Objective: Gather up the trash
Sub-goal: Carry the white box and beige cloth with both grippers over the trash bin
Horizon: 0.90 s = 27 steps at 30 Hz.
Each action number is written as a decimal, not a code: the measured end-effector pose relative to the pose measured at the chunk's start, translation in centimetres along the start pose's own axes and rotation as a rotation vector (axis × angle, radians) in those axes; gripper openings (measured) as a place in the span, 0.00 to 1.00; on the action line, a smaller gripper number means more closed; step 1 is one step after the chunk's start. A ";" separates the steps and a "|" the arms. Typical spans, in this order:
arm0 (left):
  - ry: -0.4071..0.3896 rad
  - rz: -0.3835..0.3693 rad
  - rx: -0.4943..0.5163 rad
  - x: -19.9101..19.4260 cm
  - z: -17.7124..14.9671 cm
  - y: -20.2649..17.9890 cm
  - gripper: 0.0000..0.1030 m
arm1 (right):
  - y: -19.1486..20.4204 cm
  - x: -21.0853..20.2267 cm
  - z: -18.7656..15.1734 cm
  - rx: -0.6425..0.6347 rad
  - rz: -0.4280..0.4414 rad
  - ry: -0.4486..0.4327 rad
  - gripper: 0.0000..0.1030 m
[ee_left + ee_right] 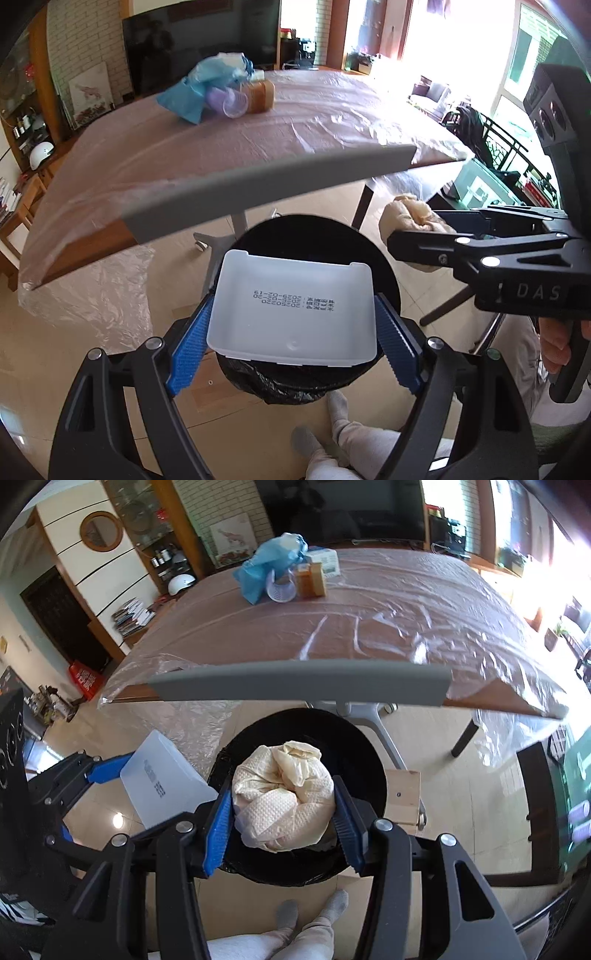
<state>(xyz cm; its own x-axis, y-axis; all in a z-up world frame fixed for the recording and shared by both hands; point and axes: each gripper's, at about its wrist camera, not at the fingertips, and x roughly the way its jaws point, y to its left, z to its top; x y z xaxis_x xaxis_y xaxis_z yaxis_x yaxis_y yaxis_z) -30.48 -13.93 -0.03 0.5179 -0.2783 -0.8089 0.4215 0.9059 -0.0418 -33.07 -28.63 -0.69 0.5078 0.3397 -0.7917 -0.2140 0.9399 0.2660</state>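
Big table [369,627] is covered w/ clear plastic sheeting, grey edge strip [299,686] fitted along the front. Glossy beige tile floor [74,369] is seen underneath. A dark TV [199,44] is set against a white brick wall [85,40]. Wood shelving [162,535] is lined up on the left, strong daylight is let in thru windows [454,44] on the right.

The round black bag-lined trash bin [384,273] is largely hidden behind the translucent white plastic tray [291,310]; its inside shows only darkness
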 end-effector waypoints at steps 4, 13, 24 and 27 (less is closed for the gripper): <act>0.029 -0.014 -0.019 0.9 -0.3 0.2 0.81 | -0.4 1.1 -0.7 0.038 -0.003 0.020 0.48; 0.070 0.026 -0.032 3.4 -0.1 -0.2 0.81 | -2.3 3.9 -0.5 0.049 0.017 0.077 0.48; 0.108 0.066 -0.047 6.2 0.3 -0.4 0.81 | -3.8 6.5 0.6 0.065 0.053 0.121 0.48; 0.119 0.073 -0.044 6.9 0.2 -0.3 0.81 | -3.7 7.1 0.6 0.067 0.055 0.130 0.48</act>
<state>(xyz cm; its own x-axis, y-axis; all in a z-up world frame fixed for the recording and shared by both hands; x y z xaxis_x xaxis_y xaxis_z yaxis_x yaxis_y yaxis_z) -26.92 -16.18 -5.45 0.4529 -0.1739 -0.8744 0.3520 0.9360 -0.0038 -28.18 -29.66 -6.98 0.3832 0.3878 -0.8383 -0.1802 0.9215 0.3440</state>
